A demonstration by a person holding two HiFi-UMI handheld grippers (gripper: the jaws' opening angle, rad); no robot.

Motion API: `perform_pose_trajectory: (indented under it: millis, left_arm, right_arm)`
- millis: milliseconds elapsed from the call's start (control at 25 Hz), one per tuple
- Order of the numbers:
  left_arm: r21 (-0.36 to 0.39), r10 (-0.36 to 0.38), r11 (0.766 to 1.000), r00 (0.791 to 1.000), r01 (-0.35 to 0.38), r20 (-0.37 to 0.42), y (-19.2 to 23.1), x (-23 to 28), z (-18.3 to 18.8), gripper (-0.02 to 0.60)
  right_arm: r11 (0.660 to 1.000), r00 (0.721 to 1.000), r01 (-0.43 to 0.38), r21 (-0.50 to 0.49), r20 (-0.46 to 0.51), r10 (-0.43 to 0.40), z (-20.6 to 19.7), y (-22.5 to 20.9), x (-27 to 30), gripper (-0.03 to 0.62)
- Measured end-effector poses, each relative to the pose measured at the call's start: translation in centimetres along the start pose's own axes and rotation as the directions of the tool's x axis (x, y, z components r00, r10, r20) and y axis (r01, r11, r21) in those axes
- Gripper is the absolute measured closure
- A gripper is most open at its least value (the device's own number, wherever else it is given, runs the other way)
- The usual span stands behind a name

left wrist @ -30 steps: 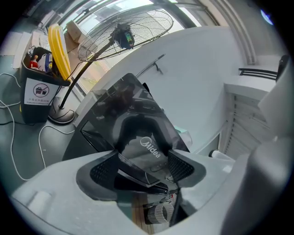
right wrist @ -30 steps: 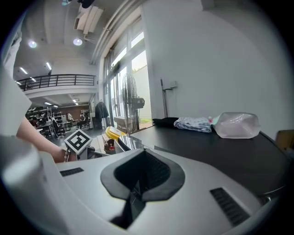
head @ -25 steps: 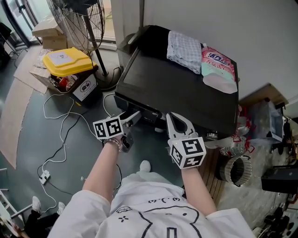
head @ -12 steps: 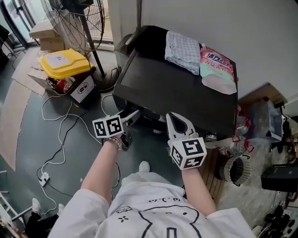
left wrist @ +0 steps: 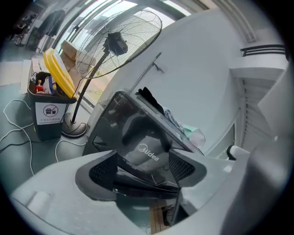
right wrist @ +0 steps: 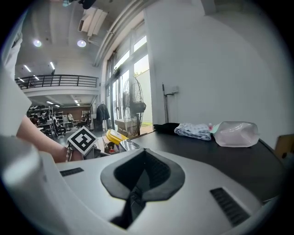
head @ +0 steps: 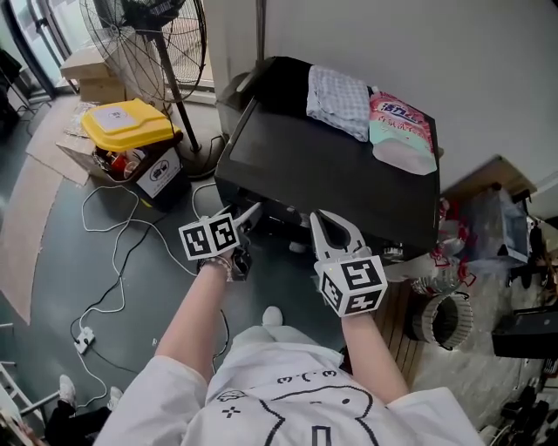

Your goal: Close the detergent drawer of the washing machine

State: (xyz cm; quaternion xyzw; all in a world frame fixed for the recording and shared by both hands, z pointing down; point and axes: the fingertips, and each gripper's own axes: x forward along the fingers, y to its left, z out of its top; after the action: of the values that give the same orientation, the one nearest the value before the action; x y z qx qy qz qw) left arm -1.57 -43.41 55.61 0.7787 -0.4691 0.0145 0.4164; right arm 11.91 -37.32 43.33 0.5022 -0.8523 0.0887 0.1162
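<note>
The black washing machine point(head: 331, 174) stands in front of me, its top facing up. Its detergent drawer point(head: 264, 212) juts out a little at the front left corner. My left gripper point(head: 251, 212) is right at that drawer. In the left gripper view the left gripper point(left wrist: 142, 172) is open, and the drawer's dark front edge point(left wrist: 147, 186) lies between the two pads, under the machine point(left wrist: 138, 133). My right gripper point(head: 330, 222) hovers at the machine's front edge, shut on nothing. In its own view the right gripper point(right wrist: 140, 179) points across the black top point(right wrist: 220, 158).
A folded checked cloth point(head: 340, 87) and a pink detergent pouch point(head: 401, 131) lie at the back of the top. A standing fan point(head: 148, 26), a yellow-lidded bin point(head: 131, 122) and loose cables point(head: 113, 253) are at the left. Clutter point(head: 453, 314) crowds the floor at the right.
My left gripper has shifted slightly up and right, closer to the machine's front corner. The right gripper has stayed in place.
</note>
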Motion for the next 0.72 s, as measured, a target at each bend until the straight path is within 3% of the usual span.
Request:
perform_pose_trajectory:
  millis: [320, 520, 720]
  left_arm:
    - [0.175, 0.038, 0.983, 0.998, -0.047, 0.056, -1.3, -4.2, 1.9, 0.239]
    - [0.295, 0.021, 0.954, 0.996, -0.045, 0.085, -3.1, -7.0, 2.6, 0.239]
    - [0.415, -0.023, 0.909, 0.994, -0.025, 0.109, -5.1, -9.9, 3.2, 0.241]
  right_arm:
    - [0.999, 0.998, 0.050, -0.003, 0.032, -0.050, 1.2, 1.1, -3.1, 0.595]
    - [0.996, 0.995, 0.084, -0.004, 0.058, -0.083, 2.1, 2.5, -5.2, 0.595]
    - [0.992, 0.988, 0.123, -0.006, 0.096, -0.122, 3.6, 3.3, -7.4, 0.595]
